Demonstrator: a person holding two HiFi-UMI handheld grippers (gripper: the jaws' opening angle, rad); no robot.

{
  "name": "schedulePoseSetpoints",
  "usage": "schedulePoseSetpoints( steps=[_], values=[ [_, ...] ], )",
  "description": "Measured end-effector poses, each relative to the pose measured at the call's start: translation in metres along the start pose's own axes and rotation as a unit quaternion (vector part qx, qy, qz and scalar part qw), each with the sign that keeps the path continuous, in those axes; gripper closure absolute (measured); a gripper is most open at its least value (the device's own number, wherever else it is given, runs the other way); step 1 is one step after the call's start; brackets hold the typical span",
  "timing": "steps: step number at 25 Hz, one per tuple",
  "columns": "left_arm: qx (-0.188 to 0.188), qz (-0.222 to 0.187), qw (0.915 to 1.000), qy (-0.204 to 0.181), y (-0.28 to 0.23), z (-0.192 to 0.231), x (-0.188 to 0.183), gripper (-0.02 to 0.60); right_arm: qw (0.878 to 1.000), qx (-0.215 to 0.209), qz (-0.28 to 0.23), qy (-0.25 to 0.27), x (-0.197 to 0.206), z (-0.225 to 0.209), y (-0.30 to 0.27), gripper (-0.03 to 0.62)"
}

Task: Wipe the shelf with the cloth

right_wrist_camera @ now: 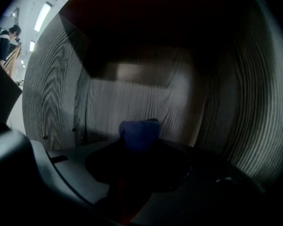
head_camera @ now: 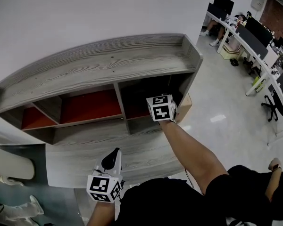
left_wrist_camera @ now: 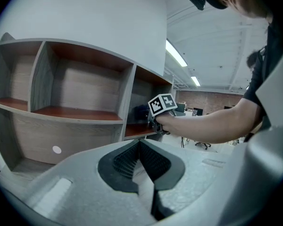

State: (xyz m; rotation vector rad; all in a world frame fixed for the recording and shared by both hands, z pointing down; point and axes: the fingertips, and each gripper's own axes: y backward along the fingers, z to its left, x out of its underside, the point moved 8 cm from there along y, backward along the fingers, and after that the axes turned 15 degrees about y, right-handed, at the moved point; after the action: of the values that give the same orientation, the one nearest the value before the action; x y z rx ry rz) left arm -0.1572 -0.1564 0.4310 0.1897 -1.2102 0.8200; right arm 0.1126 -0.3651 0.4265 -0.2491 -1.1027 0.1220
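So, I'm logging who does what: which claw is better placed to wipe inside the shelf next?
The right claw. It is shut on the blue cloth and sits inside the right-hand compartment of the shelf. The left claw is shut, empty, and held out in front of the shelf.

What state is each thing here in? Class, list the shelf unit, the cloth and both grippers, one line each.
Shelf unit: standing against the white wall, compartments open at the front.
Cloth: blue, bunched, pinched in the right gripper's jaws.
Right gripper: shut on the cloth, reached into the right-hand compartment.
Left gripper: jaws together, nothing between them, held back from the shelf.
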Motion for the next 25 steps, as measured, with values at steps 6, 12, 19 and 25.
schedulePoseSetpoints(
  steps=[6,12,19,25],
  values=[
    [0.004,0.002,1.0,-0.003,-0.001,-0.005,0.001,0.571,0.998,0.018,0.014,-0.055,0.01,-0.016,0.002,0.453],
    [0.005,0.002,1.0,-0.004,0.001,-0.008,0.002,0.571,0.996,0.031,0.021,-0.084,0.016,-0.028,0.005,0.453],
    [0.004,0.001,1.0,-0.007,0.003,-0.009,0.003,0.571,0.995,0.033,0.02,-0.095,0.019,-0.029,0.006,0.453],
    [-0.001,0.001,1.0,-0.002,0.006,-0.009,0.005,0.571,0.995,0.015,0.008,-0.103,0.017,-0.029,0.014,0.453]
  ],
)
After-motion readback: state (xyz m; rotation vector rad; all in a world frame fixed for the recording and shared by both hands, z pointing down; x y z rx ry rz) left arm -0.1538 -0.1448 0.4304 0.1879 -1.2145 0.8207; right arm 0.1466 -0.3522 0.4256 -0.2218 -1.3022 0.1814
